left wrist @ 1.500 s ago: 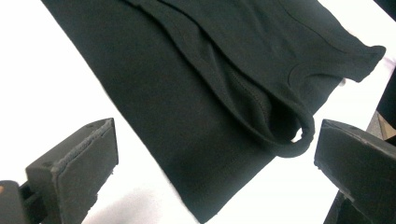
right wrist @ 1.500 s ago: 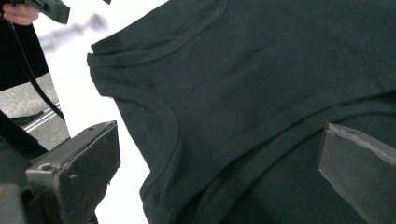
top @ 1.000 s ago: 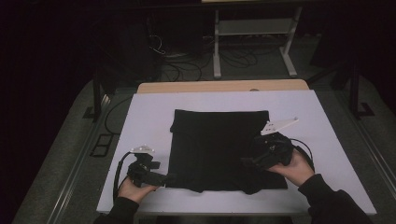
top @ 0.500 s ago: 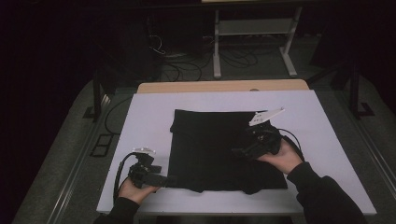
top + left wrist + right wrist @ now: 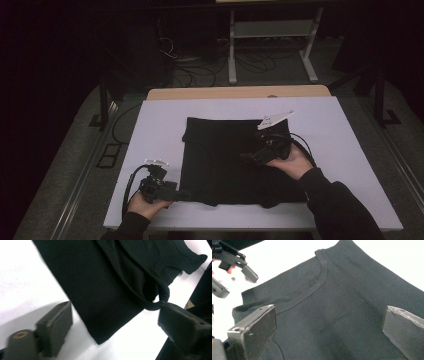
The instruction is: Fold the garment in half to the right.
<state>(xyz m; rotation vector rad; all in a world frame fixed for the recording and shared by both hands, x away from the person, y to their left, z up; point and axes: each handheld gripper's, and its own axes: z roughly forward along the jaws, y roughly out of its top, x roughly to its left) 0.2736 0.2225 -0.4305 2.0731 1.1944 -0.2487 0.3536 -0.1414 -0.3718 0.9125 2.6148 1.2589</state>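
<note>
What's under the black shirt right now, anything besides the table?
The black shirt lies folded flat on the white table, which shows bare all round it. No bulge suggests anything beneath, but the cloth covers that patch, so it cannot be confirmed.

Black T-shirt (image 5: 225, 155), folded, flat on white table (image 5: 155, 125)

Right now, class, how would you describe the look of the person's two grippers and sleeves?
Both the left gripper and the right gripper are black, with blocky, flat-faced jaws. A pale three-cornered plate tops the right one. A black cable loops back from the left one. The sleeves are black and long.
</note>
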